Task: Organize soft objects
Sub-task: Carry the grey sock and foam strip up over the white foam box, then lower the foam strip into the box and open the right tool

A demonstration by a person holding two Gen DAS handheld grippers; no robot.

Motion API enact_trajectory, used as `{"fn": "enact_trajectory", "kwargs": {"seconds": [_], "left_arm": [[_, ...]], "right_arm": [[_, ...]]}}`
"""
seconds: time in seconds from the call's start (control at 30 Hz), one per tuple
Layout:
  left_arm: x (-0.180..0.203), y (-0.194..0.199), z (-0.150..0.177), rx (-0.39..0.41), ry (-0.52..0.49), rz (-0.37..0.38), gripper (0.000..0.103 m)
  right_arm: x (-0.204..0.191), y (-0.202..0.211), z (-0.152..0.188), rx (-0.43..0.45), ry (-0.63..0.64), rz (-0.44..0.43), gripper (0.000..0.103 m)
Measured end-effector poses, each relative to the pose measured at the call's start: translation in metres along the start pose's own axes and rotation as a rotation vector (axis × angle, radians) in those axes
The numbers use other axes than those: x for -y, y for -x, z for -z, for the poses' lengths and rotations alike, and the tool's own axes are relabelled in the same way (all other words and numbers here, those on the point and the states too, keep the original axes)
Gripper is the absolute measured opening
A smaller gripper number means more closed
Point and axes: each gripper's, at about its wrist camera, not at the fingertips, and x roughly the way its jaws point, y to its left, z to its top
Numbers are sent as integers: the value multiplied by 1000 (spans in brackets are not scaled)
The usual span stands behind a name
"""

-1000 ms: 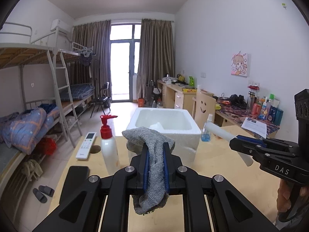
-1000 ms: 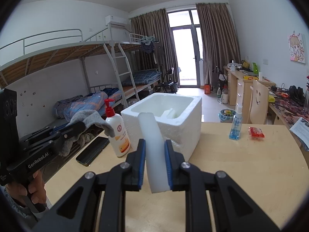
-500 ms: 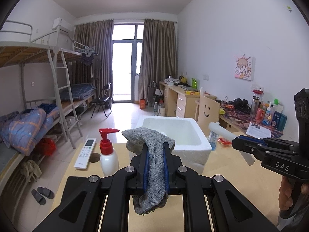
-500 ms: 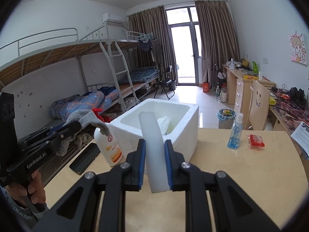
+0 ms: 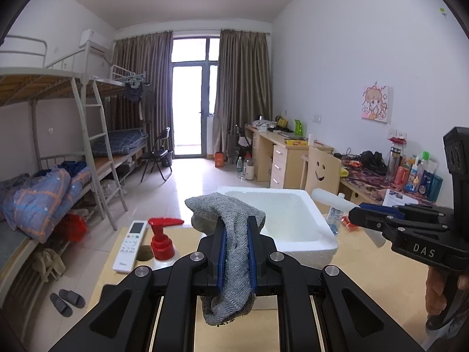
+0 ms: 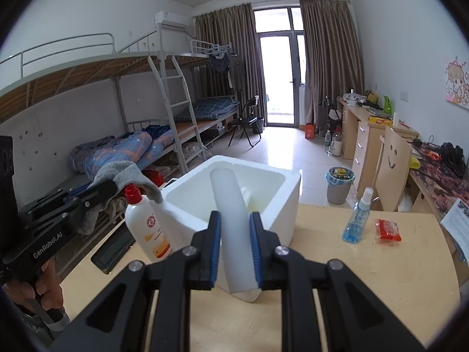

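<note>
The left gripper (image 5: pixel 236 252) pinches one grey cloth (image 5: pixel 231 243) at lower centre of its view. The right gripper (image 6: pixel 236 252) clamps one white foam stick (image 6: pixel 234 220) at centre. One foam box (image 6: pixel 234 196) stands just beyond both. On the table (image 6: pixel 381 278): one pump bottle (image 6: pixel 146 226), one spray bottle (image 6: pixel 357 220), one remote (image 5: pixel 130 246), one red packet (image 6: pixel 388 230).

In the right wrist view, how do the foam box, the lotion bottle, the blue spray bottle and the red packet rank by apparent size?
1. white foam box
2. lotion bottle
3. blue spray bottle
4. red packet

The lotion bottle stands nearer the camera, so its true lead over the spray bottle is unsure.
</note>
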Motion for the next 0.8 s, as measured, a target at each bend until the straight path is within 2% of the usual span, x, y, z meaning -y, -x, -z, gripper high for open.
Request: {"fn": "enact_trajectory", "kwargs": {"seconds": [0.27,0.8], "left_arm": [[-8,-3,-7,19,4,-17,13],[-12,-7,-6,5,13,-55,13]], "right_arm": [[-2,-19,-15,-18,45,6,23],[-1,-65,-26,-62,73,-3,23]]}}
